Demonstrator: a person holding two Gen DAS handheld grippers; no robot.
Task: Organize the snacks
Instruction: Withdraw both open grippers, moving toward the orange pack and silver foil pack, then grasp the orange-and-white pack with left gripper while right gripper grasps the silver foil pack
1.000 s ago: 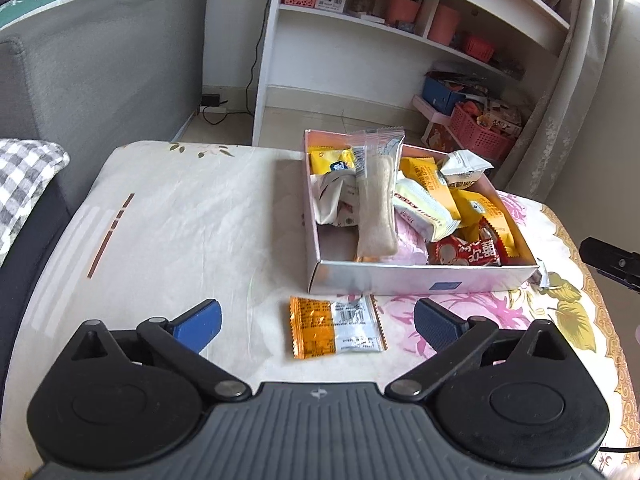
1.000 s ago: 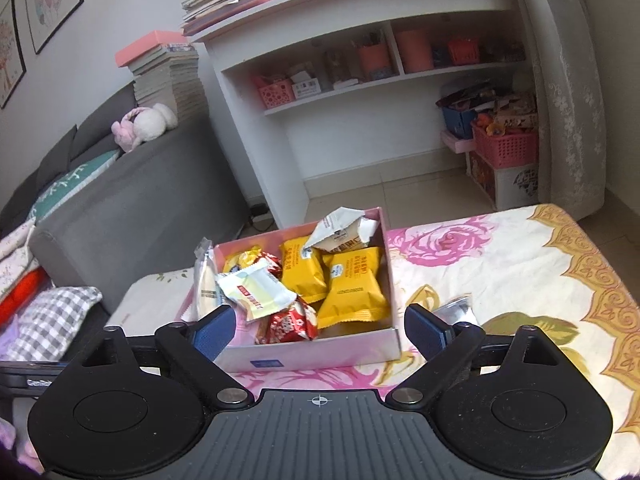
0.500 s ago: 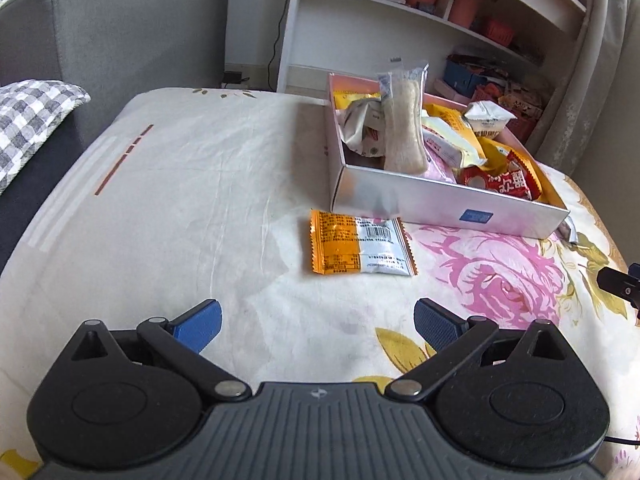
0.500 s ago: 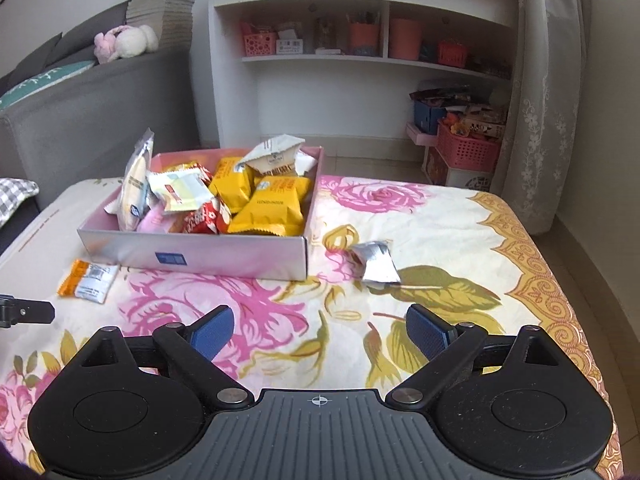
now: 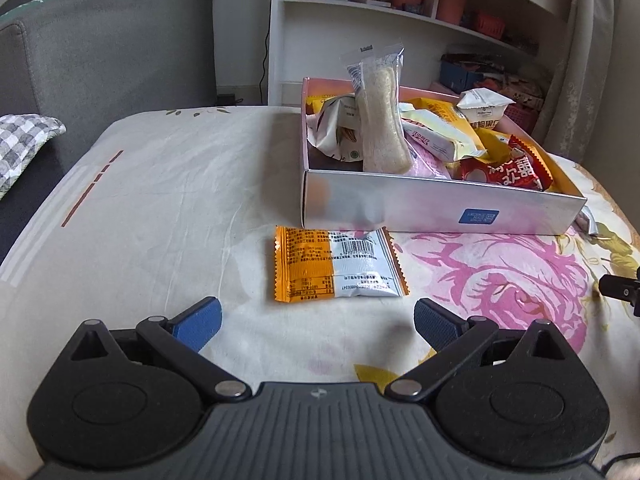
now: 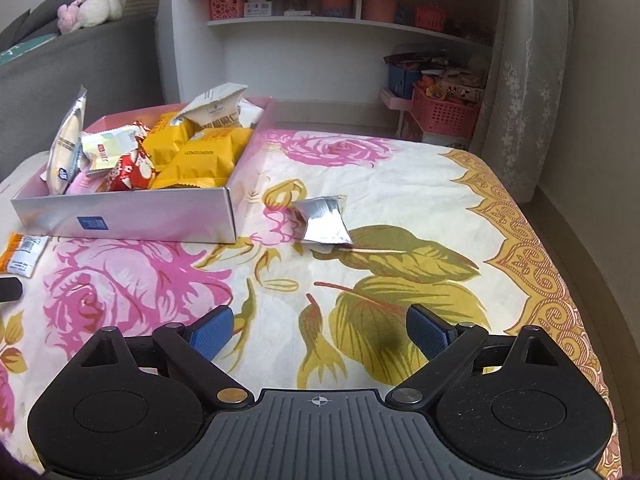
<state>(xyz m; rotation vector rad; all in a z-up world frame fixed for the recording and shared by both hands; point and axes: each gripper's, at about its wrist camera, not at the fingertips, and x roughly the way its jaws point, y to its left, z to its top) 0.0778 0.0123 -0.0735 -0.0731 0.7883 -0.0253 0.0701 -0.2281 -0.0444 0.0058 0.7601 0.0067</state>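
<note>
A silver-and-pink box (image 5: 432,208) full of snack packets stands on the flowered cloth; it also shows in the right wrist view (image 6: 160,216). An orange-and-silver packet (image 5: 336,266) lies flat just in front of the box, a short way ahead of my open, empty left gripper (image 5: 318,322); it also shows in the right wrist view (image 6: 22,254). A small silver packet (image 6: 324,222) lies on the cloth right of the box, ahead of my open, empty right gripper (image 6: 320,330). A long white rice-cracker packet (image 5: 380,116) stands upright in the box.
A grey sofa (image 5: 100,60) with a checked cushion (image 5: 20,144) is at the left. A white shelf unit (image 6: 340,40) with pink baskets stands behind the table. The table edge (image 6: 560,280) drops off at the right. A curtain (image 6: 532,80) hangs at far right.
My left gripper has come closer to the orange-and-silver packet. My right gripper has moved forward and lower over the cloth toward the silver packet. Both stay open.
</note>
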